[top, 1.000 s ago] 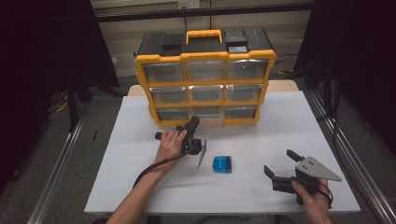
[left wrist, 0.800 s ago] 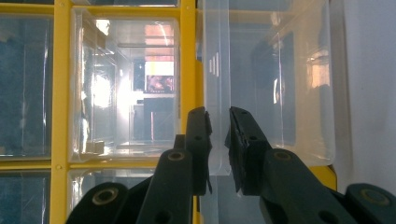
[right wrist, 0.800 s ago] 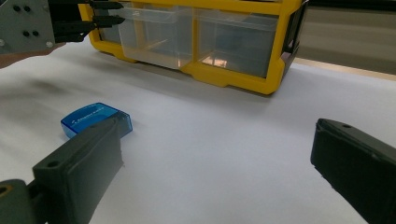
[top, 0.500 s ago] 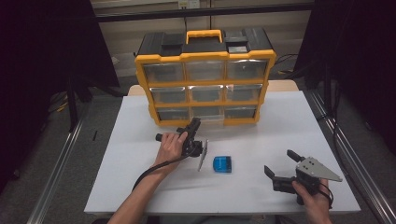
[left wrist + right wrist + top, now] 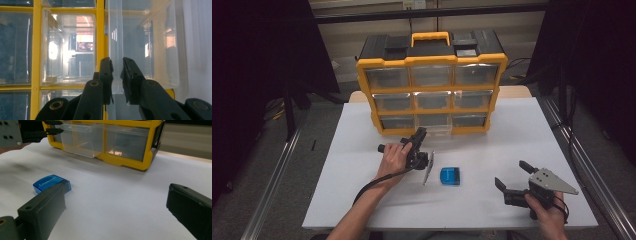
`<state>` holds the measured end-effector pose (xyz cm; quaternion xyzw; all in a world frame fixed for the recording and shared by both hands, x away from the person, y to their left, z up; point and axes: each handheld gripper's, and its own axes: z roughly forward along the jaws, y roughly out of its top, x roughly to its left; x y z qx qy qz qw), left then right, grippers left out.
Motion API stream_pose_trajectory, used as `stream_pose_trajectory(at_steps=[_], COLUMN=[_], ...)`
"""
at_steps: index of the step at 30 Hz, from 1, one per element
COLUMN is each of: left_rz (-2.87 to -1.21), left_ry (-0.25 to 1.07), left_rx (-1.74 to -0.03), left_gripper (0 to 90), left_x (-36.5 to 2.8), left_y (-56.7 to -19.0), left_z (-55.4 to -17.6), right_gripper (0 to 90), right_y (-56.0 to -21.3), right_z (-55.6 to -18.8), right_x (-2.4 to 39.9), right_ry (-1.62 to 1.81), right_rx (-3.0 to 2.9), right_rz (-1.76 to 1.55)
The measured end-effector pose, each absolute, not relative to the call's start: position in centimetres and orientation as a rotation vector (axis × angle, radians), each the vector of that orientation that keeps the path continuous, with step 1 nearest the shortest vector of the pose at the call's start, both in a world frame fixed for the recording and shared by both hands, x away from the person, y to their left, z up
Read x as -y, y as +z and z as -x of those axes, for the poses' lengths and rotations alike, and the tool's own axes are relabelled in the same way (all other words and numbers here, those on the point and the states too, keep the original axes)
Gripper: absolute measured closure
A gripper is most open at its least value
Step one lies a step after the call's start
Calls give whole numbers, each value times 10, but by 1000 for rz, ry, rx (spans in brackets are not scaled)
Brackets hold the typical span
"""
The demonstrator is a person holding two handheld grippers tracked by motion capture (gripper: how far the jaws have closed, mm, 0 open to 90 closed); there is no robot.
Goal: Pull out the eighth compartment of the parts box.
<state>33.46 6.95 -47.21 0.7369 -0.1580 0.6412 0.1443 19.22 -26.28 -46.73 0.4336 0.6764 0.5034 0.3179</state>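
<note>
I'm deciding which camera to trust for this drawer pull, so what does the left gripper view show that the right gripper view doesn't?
Left gripper view: the left tool close up, jaws set around the front lip of the clear drawer, and a neighbouring drawer seen head-on. Right gripper view: the blue case on the table, the right tool open wide, and how far the drawer sticks out. Both: the drawer and the yellow cabinet.

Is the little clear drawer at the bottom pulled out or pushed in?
Pulled out partway. The clear drawer juts past the yellow frame of the organizer, and the left gripper pinches its front lip.
</note>
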Motion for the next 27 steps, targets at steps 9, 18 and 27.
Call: stream_pose_trajectory(at_steps=[9,18,27], left_rz=[-2105,-2096,-2102], left_ry=[1823,1816,1835], left_rx=[452,441,448], left_gripper=[789,790,789], left_x=[-70,-68,-69], left_y=[-474,-474,-474], left_z=[-332,-330,-325], right_gripper=[20,19,19], right_y=[-467,-467,-467], right_z=[-192,-192,-192], right_x=[263,263,263], right_ry=[1323,1322,1322], right_rx=[-1780,-1782,-1783], right_rz=[-1138,-1132,-1129])
